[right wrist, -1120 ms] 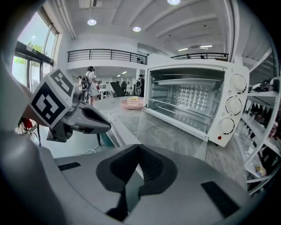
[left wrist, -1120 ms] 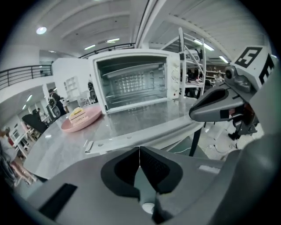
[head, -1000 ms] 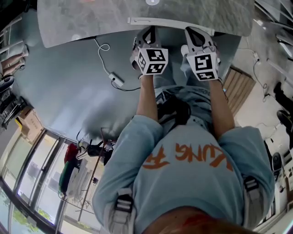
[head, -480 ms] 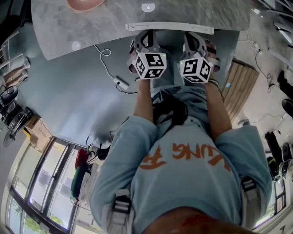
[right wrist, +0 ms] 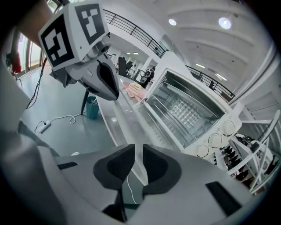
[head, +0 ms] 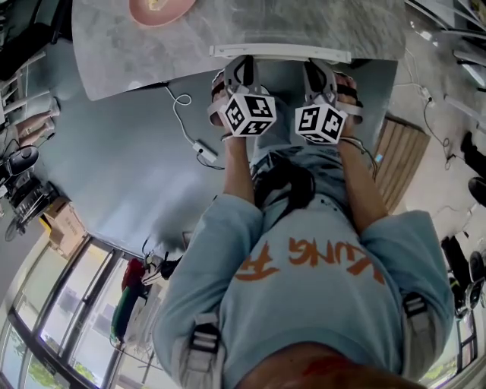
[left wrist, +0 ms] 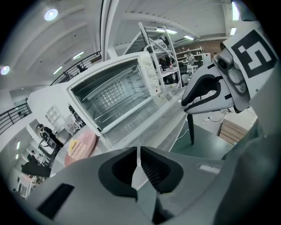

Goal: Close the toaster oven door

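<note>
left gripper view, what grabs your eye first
The white oven fills the middle, its door dropped wide open toward the camera, baring the wire rack inside. A pink plate sits left of it on the marble table.

A pink plate sits on the marble table, a white cable on the floor.
</note>
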`<state>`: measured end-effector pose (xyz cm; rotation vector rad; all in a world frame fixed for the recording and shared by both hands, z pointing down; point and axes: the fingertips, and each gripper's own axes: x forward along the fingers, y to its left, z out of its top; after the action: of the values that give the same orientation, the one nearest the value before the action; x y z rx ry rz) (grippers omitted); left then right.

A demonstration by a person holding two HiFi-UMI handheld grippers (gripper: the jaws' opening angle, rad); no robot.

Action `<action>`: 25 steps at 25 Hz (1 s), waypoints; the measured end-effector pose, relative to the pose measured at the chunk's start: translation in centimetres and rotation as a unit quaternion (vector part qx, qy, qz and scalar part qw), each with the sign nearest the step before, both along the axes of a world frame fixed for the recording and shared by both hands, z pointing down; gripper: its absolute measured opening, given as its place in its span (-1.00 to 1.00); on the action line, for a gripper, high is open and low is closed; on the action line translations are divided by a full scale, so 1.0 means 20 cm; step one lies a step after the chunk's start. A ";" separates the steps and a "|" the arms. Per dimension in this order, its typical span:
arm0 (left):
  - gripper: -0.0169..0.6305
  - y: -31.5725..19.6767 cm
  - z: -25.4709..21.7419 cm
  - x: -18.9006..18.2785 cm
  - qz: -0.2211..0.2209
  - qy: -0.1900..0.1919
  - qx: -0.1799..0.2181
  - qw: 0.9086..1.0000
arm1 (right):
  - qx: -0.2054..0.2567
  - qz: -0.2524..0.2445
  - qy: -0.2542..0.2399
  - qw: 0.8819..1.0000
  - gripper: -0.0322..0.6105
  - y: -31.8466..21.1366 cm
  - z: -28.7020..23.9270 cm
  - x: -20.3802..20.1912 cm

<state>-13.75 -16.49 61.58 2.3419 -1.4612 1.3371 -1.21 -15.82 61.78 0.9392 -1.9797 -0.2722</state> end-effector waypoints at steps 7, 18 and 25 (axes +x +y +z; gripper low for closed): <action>-0.54 -0.02 -0.04 0.03 0.039 -0.049 0.013 0.998 | 0.017 -0.041 0.028 0.999 -0.53 -0.03 -0.07 0.00; -0.50 -0.07 -0.20 0.04 0.069 -0.114 0.043 0.990 | 0.061 -0.077 0.061 0.993 -0.54 -0.13 -0.21 0.00; -0.50 -0.19 -0.33 0.03 0.046 -0.123 0.090 0.987 | 0.101 -0.087 0.053 0.990 -0.56 -0.23 -0.34 -0.01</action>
<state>-13.22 -20.30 54.95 2.4529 -1.6184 1.6339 -1.49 -20.42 55.03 0.8594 -1.9626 -0.6185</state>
